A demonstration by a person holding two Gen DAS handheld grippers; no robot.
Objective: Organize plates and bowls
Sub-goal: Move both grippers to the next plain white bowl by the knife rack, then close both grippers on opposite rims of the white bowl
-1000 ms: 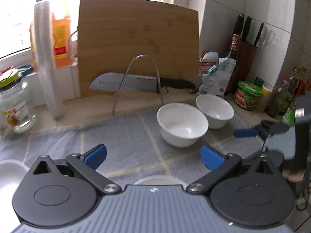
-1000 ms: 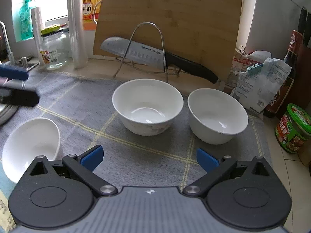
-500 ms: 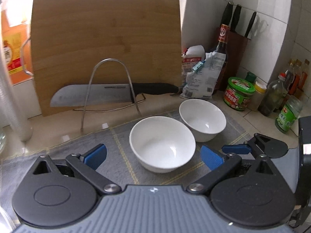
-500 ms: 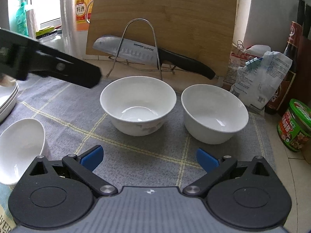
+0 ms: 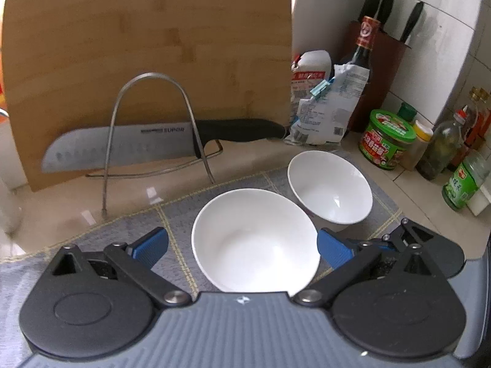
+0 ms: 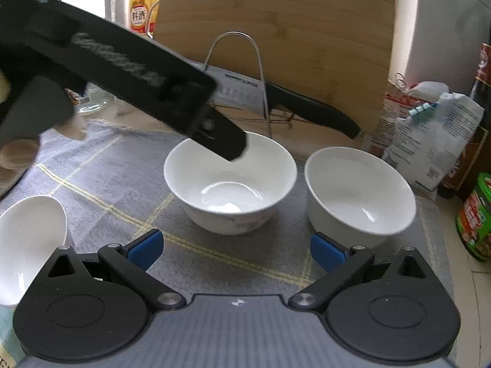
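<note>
White porcelain fills the near field of the left wrist view: the middle bowl (image 5: 254, 240) sits on the grey checked mat (image 5: 101, 233) directly between the blue pads (image 5: 152, 245) of the left gripper (image 5: 242, 247), whose tongs are spread wide and pinch nothing. Judging by that framing, the gripper is lined up to take this bowl by its rim, though I cannot tell which part of the rim it will meet.

At about two o'clock from it stands the right-hand bowl (image 5: 330, 185), rims nearly touching; my guess is that the two are to be nested. The right gripper (image 6: 236, 250) hangs low over the mat at six o'clock of both bowls, tongs likewise spread and empty, probably waiting its turn. In its view the left gripper's black body crosses from ten o'clock down over the middle bowl's far rim, and a third bowl (image 6: 29, 242) lies tilted at eight o'clock, well apart from the pair.

Farther back, at twelve o'clock, a wire rack (image 5: 156, 135) props a santoku knife (image 5: 159, 144) against the upright bamboo cutting board (image 5: 147, 52), keeping the blade off the counter. At one to two o'clock, a clipped bag (image 5: 328, 107), a soy sauce bottle (image 5: 363, 46) and a green-lidded jar (image 5: 386, 138) crowd the tiled corner, so the right-hand bowl has little room that way.
</note>
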